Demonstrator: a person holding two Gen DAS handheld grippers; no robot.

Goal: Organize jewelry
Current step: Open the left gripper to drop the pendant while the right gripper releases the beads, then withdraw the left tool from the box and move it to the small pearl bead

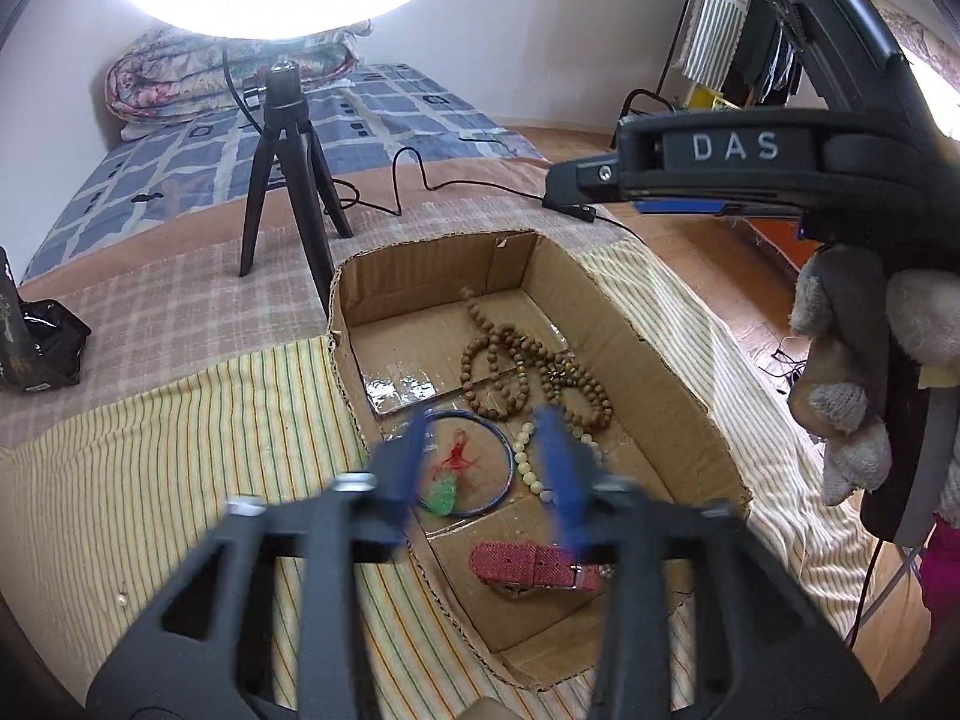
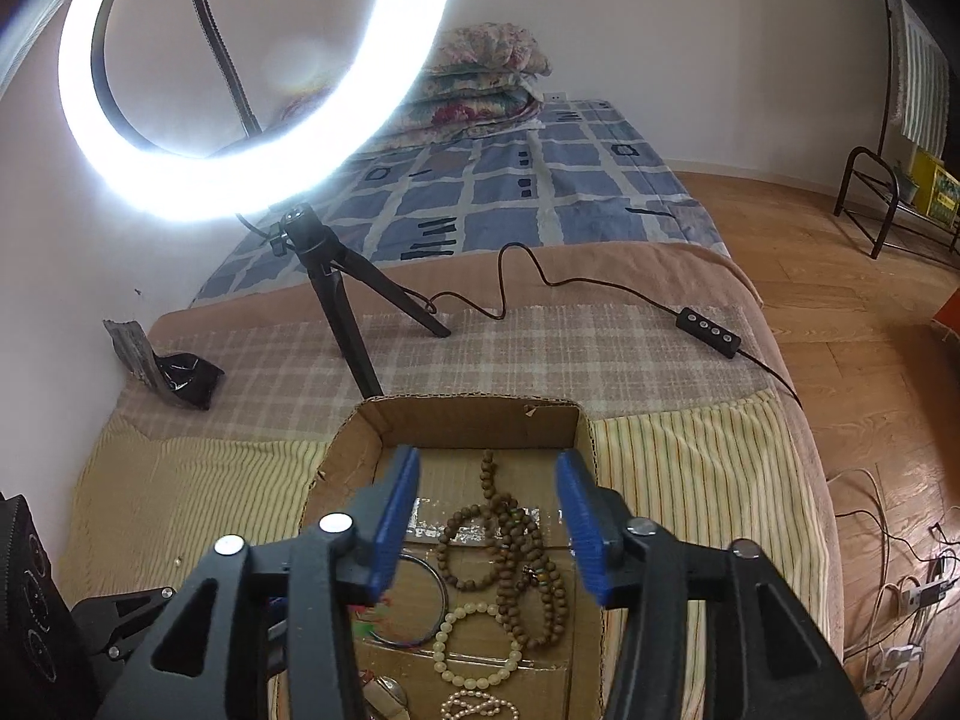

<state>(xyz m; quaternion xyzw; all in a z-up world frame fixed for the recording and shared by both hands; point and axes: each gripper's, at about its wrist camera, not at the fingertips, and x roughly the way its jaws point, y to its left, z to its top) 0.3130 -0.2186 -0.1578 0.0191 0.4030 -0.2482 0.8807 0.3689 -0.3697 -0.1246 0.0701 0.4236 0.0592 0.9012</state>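
Note:
An open cardboard box [image 1: 654,348] lies on the striped cloth and holds the jewelry: a long brown wooden bead string [image 1: 528,372], a blue bangle [image 1: 507,468], a green pendant on red cord [image 1: 444,486], a white bead bracelet [image 1: 525,462] and a pink watch strap [image 1: 528,564]. My left gripper [image 1: 489,456] is open and empty, hovering over the box's near left part. My right gripper [image 2: 489,516] is open and empty above the same box [image 2: 468,420], over the brown beads [image 2: 516,546], white bracelet [image 2: 474,642] and bangle [image 2: 435,600]. The right gripper's body also shows at upper right in the left wrist view [image 1: 720,168].
A ring light on a black tripod [image 2: 336,276] stands just behind the box, its cable and remote [image 2: 711,330] trailing right. A black bag [image 1: 42,342] sits at the left. A small pearl [image 1: 122,601] lies on the striped cloth. The bed edge drops to wood floor on the right.

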